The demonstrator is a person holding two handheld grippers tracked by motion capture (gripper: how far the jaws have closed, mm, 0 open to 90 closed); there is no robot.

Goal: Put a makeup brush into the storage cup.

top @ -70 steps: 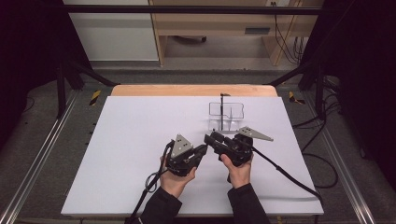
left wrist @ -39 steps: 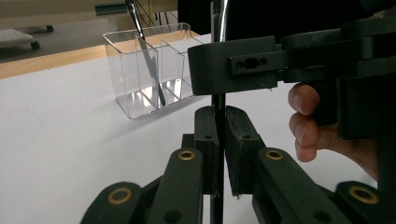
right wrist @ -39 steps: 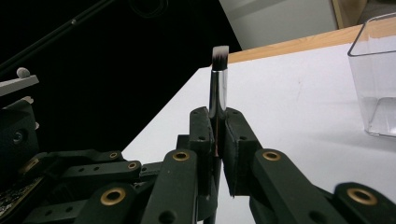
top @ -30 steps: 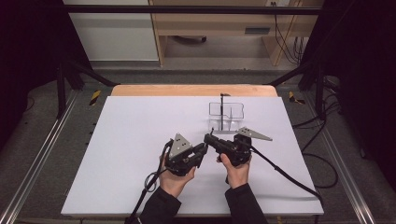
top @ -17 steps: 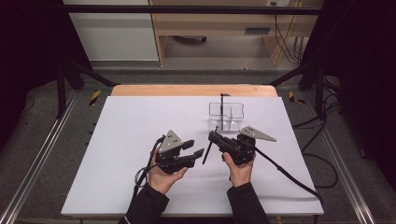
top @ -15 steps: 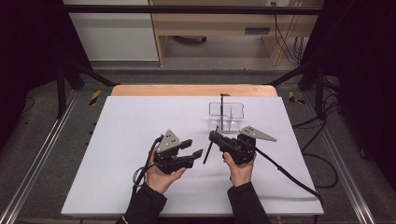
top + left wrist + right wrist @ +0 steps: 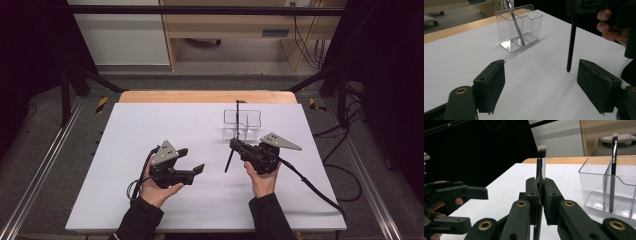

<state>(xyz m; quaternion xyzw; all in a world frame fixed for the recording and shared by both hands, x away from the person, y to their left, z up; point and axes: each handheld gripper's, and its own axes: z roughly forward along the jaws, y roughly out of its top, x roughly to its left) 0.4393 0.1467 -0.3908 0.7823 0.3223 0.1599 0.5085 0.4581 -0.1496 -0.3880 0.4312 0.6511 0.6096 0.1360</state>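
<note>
Since the earlier frames the left gripper [image 7: 190, 161] has pulled away to the left from the right gripper [image 7: 233, 145]; the two were touching, now bare table lies between them. Left jaws have just been opening and stand wide apart, nothing between them.

Right gripper: jaws clamped on a makeup brush [image 7: 540, 167] at its metal ferrule, bristles up, black handle hanging below the jaws and slanting toward the table without touching it, as the high view shows.

Count: two brushes, one clear organiser [image 7: 242, 123], two grippers. The second brush [image 7: 612, 170] stands tilted in one compartment of the organiser, bristles up; the neighbouring compartments are bare.

White table [image 7: 125, 150]: the organiser sits right of centre near the far wooden edge, just beyond the right gripper. Wide open surface to the left and far left; a strip of open surface runs along the near edge beneath both forearms. The right edge is near the right gripper's cable.
</note>
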